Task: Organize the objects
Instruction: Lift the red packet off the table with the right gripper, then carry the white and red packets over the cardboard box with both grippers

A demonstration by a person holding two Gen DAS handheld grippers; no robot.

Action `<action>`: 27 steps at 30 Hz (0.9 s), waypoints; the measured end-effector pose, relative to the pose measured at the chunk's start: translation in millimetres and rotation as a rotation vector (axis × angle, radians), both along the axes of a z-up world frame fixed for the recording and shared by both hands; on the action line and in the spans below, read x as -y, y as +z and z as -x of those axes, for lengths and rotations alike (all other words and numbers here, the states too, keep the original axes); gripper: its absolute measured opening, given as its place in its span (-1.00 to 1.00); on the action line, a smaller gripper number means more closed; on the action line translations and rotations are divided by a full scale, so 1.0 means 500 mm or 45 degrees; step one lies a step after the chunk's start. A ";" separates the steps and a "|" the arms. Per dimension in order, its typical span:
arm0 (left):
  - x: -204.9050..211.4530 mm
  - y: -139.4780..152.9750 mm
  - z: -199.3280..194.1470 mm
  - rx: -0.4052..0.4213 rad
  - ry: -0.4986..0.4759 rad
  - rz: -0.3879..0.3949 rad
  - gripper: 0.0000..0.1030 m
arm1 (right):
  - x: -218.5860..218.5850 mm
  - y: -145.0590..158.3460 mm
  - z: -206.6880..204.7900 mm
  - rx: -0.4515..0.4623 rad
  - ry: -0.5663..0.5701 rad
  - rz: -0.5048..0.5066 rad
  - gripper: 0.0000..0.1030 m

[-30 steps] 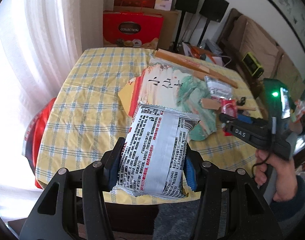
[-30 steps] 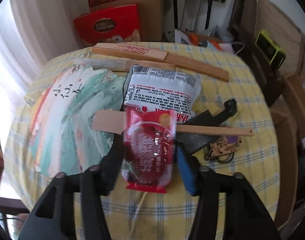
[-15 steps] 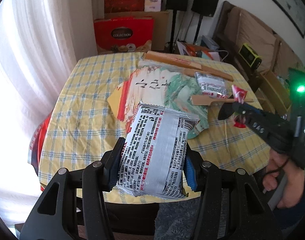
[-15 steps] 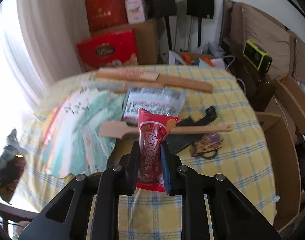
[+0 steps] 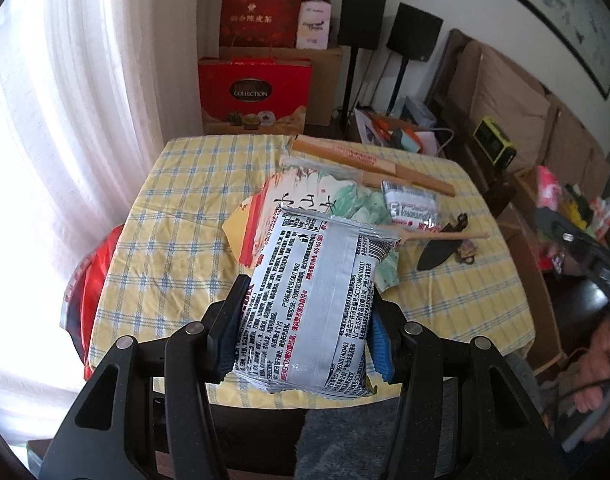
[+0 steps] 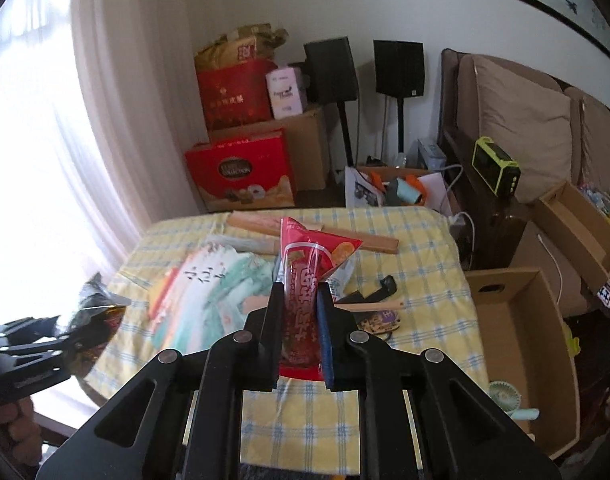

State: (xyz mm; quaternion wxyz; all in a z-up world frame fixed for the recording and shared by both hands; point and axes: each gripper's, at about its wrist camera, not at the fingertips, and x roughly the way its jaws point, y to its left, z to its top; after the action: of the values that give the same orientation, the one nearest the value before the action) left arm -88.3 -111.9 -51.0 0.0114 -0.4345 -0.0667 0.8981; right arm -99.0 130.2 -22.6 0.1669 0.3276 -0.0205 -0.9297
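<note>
My left gripper (image 5: 309,300) is shut on a silver printed snack packet (image 5: 317,264), held above the near edge of the table with the yellow checked cloth (image 5: 177,220). The jaws of my right gripper (image 6: 300,288) are closing, and both pads press a red snack packet (image 6: 309,248) that stands upright between them, in the air over the table. A second silver packet (image 5: 413,208) lies on the cloth beside a painted paper fan (image 5: 305,200). In the right wrist view the left gripper (image 6: 45,344) shows at the lower left.
A wooden spatula (image 5: 445,236), a black sheath (image 5: 441,252) and a key ring lie right of the fan. Long wooden slats (image 5: 365,160) lie at the table's far side. An open cardboard box (image 6: 517,344) stands right of the table. Red gift boxes (image 6: 241,172) stand behind.
The right gripper closed on the red packet and lifted it off the table, up and to the right. The left gripper rose a little with its silver packet.
</note>
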 end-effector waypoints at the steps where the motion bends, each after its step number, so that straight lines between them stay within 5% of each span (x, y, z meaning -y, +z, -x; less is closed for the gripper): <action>1: -0.004 0.005 0.000 -0.003 -0.002 -0.011 -0.04 | -0.005 0.014 -0.010 -0.011 0.009 0.003 -0.74; 7: -0.053 0.032 -0.009 -0.056 -0.040 -0.009 -0.04 | -0.072 0.071 -0.081 -0.063 0.022 -0.097 -0.74; 17: -0.139 0.043 0.006 -0.097 -0.089 -0.007 -0.04 | -0.210 0.090 -0.162 -0.057 -0.006 0.008 -0.74; 27: -0.243 0.085 0.001 -0.162 -0.204 0.031 -0.04 | -0.334 0.040 -0.231 0.002 -0.047 0.063 -0.74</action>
State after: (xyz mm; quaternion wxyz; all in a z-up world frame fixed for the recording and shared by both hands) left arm -88.8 9.4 -8.7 0.0819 -0.3805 -0.0199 0.9209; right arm 16.4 297.2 -2.4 0.1578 0.3236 -0.0497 -0.9316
